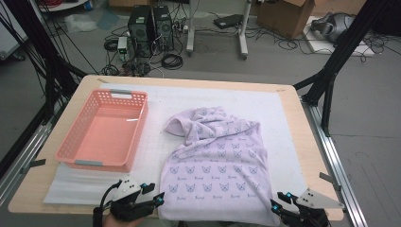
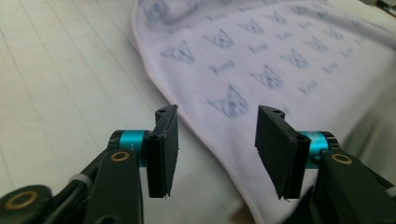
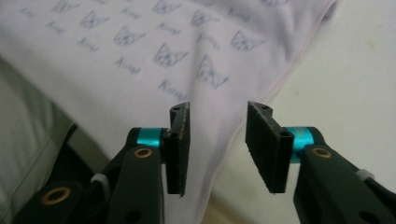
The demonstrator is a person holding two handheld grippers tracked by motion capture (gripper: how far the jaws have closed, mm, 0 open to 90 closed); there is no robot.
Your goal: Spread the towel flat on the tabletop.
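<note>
Lilac cloth (image 2: 261, 60) lies beyond (and below) both grippers' parted jaws.

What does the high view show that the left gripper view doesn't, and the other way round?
High view alone: the pink basket left of the cloth, the cloth's bunched far end, the right gripper at its near right corner. Left gripper view alone: the left gripper up close, open, its fingers straddling the cloth's hem without pressing it. Both: the printed cloth on the white mat.
</note>
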